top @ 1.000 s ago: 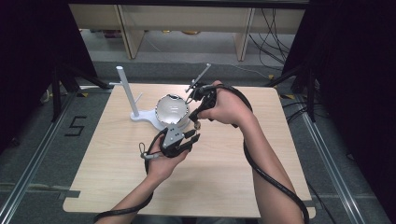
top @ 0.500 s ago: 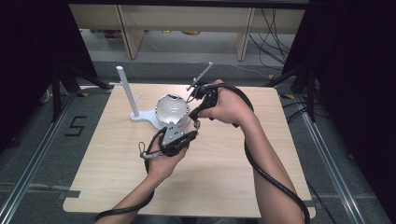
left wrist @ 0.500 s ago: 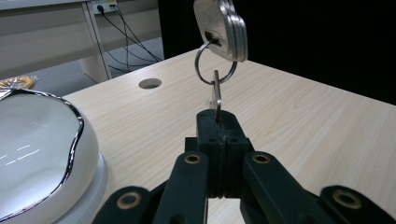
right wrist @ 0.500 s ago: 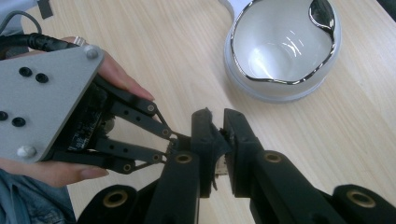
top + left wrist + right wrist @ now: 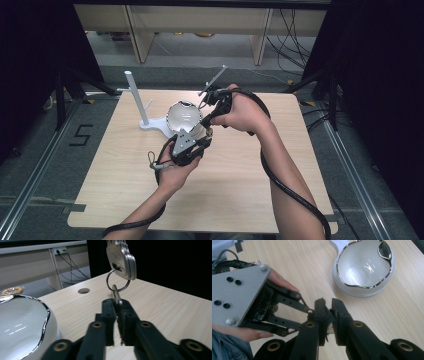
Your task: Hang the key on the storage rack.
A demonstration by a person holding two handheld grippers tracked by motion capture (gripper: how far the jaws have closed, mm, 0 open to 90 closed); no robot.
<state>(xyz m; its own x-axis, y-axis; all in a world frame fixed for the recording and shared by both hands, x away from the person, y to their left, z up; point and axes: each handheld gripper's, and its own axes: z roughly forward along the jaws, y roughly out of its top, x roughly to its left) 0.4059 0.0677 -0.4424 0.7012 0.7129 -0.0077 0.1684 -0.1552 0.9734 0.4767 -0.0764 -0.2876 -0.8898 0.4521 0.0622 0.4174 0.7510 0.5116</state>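
Observation:
A bunch of silver keys (image 5: 122,260) hangs on a split ring (image 5: 117,282) over the wooden table. One key from the ring (image 5: 117,297) is pinched edge-on in my left gripper (image 5: 117,305), which is shut on it. My right gripper (image 5: 328,307) is shut on the top of the bunch and looks down onto the left gripper's grey plate (image 5: 239,292). In the high view the left gripper (image 5: 200,145) and right gripper (image 5: 207,120) meet just in front of the white bowl (image 5: 182,116). The keys themselves are hidden between the hands there.
The white, silver-rimmed bowl (image 5: 362,265) sits on a white base with an upright white pole (image 5: 136,97) at the table's back left. A round cable hole (image 5: 83,290) lies in the tabletop (image 5: 250,185). Shelving and cables stand beyond the far edge.
The left gripper has edged slightly toward the right one. Both hands otherwise stay in place by the bowl.

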